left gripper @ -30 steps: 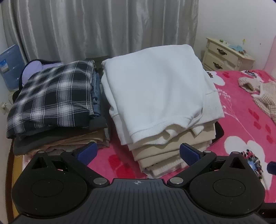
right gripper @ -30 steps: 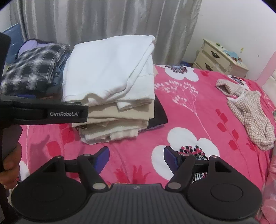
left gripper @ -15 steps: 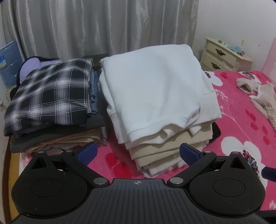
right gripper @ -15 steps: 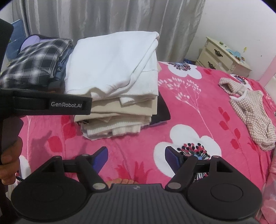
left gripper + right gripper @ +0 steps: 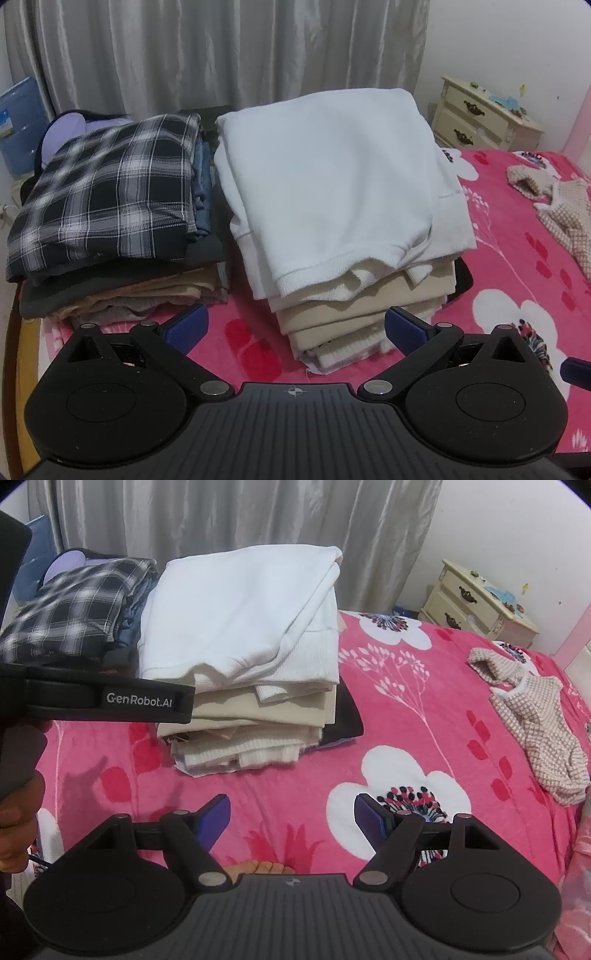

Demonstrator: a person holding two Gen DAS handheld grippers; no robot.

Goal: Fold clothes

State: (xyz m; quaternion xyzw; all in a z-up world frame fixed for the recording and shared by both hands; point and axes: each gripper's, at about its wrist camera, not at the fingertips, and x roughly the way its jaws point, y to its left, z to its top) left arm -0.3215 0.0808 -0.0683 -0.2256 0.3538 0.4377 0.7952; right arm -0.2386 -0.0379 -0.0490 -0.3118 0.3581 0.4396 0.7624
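Observation:
A folded white sweatshirt tops a stack of cream and beige folded clothes on the pink floral bed; the stack also shows in the right wrist view. A second stack, topped by a black-and-white plaid garment, lies to its left. An unfolded beige checked garment lies crumpled at the right of the bed. My left gripper is open and empty, just in front of the white stack. My right gripper is open and empty over the bare blanket.
A cream nightstand stands at the back right beside a grey curtain. A blue water bottle stands at the far left. The left gripper's body crosses the left of the right wrist view. The bed's wooden edge runs at left.
Both grippers have drawn back slightly from the stacks and the right view has swung a little left. Both stay open and empty. The clothes have not moved.

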